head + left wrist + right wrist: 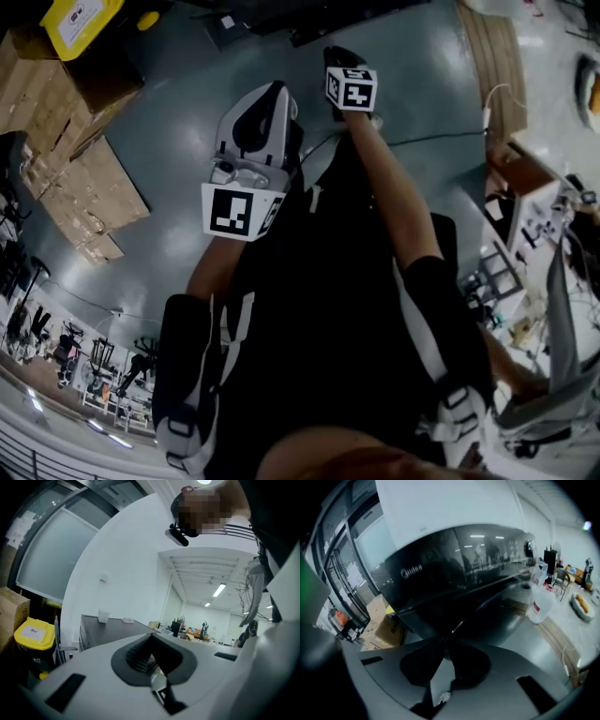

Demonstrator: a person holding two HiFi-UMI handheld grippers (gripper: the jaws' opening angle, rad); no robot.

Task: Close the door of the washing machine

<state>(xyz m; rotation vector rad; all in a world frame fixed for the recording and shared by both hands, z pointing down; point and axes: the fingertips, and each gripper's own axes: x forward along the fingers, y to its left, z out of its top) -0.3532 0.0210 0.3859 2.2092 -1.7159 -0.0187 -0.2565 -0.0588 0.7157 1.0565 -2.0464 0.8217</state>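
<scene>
The washing machine's dark glossy front (454, 573), with a pale logo and a white top (440, 503), fills the right gripper view. My right gripper (447, 643) points steeply down at it, close to its lower curve; the pads meet at their tips with nothing between them. I cannot tell from here whether the door stands ajar. In the head view the right gripper (349, 86) is held out ahead and the left gripper (251, 141) nearer my body. The left gripper (152, 660) points about level into the room, shut and empty. The machine does not show in its view.
Cardboard boxes (66, 141) and a yellow bin (80, 19) stand on the grey floor to the left. A clear plastic bottle (539, 604) and wooden boards (492, 66) lie to the right. A dark cabinet (108, 630) stands ahead of the left gripper.
</scene>
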